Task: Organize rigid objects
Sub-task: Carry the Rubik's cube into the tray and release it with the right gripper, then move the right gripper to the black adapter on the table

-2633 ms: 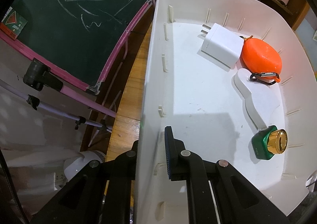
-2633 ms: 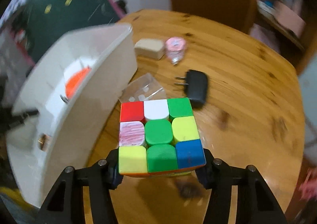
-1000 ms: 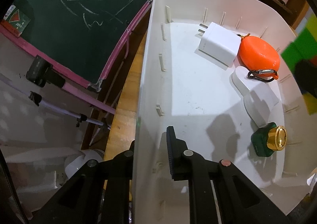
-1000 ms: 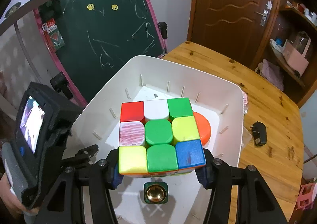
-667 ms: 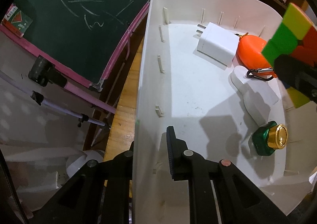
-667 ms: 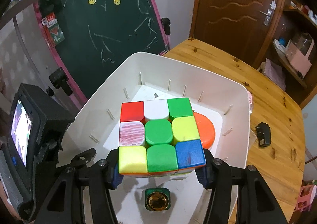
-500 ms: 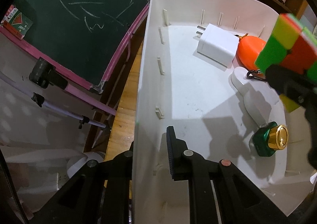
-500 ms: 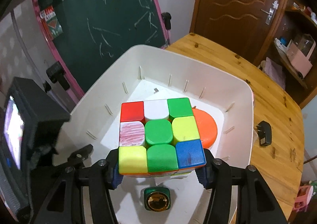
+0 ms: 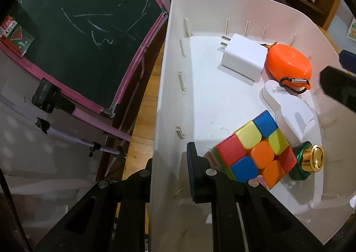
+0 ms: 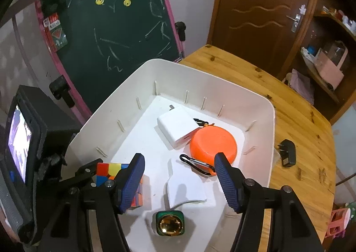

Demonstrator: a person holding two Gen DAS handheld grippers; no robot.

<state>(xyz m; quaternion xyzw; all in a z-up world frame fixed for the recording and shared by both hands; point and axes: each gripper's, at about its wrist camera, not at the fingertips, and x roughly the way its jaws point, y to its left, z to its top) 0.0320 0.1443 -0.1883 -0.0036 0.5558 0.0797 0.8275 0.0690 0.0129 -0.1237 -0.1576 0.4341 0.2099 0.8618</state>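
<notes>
A white bin (image 9: pixel 164 87) (image 10: pixel 270 131) stands on the wooden table, and my left gripper (image 9: pixel 171 158) is shut on its near side wall, one finger inside and one outside. The colourful puzzle cube (image 9: pixel 251 149) (image 10: pixel 106 168) lies tilted on the bin floor beside that inner finger. My right gripper (image 10: pixel 178 158) hovers over the bin with its jaws opening and nothing between them; its left finger hides part of the cube. Also in the bin are a white charger (image 9: pixel 242 62), an orange case (image 10: pixel 212 142) with a carabiner, a flat white piece (image 10: pixel 184 187) and a green bottle with a gold cap (image 9: pixel 307 162).
A black plug adapter (image 10: pixel 288 155) lies on the wooden table (image 10: pixel 300 122) to the right of the bin. A green chalkboard with a pink frame (image 10: pixel 122 29) stands behind the bin on the left. A door and shelves are further back.
The cube has left the right gripper and dropped onto the bin floor by the left gripper's inner finger. The right jaws have spread wider. The left gripper keeps its hold on the wall.
</notes>
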